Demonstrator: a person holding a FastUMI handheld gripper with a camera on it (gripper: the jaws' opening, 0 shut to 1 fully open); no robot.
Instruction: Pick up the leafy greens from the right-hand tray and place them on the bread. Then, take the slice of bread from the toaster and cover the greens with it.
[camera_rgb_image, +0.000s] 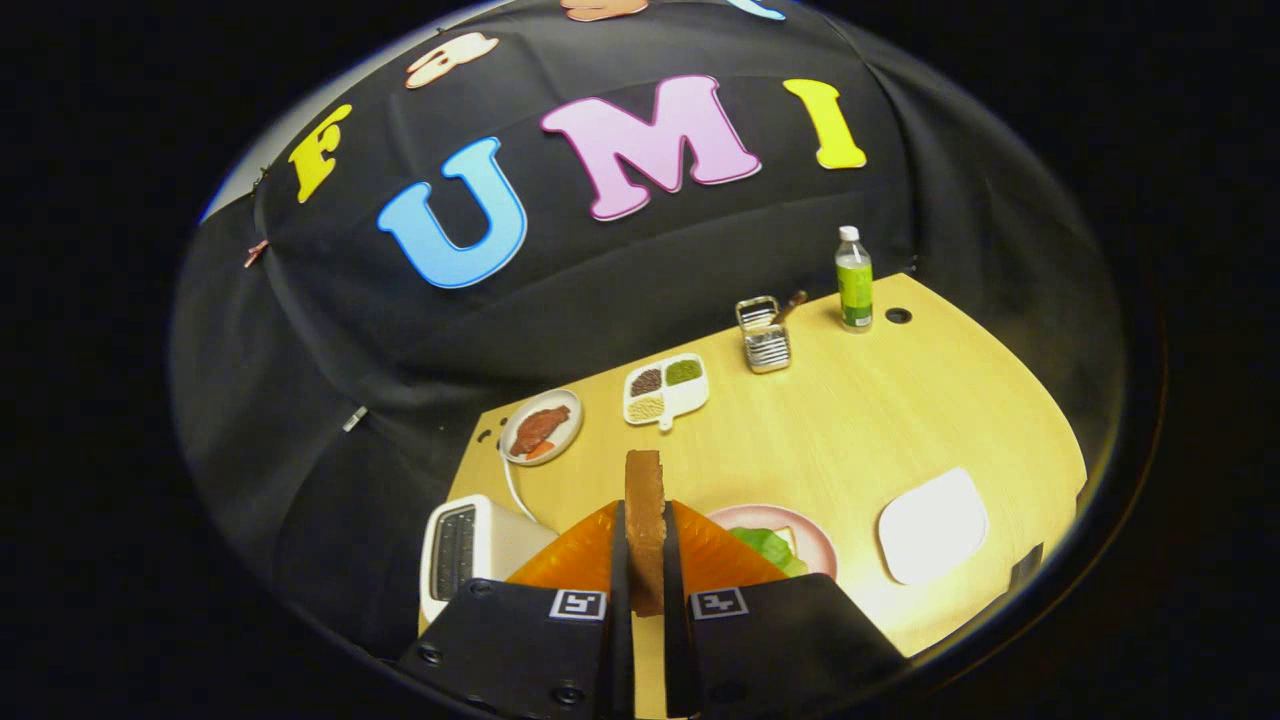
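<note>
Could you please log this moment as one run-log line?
tongs shut on bread slice | greens on plate | toaster beside

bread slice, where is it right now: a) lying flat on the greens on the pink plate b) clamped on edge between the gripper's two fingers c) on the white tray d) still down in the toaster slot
b: the bread slice stands on edge, pinched between both fingers of the gripper, above the table.

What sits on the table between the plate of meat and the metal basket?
In the gripper view, a divided dish of grains lies between the meat plate and the metal basket. The tool is shut on the bread slice.
</note>
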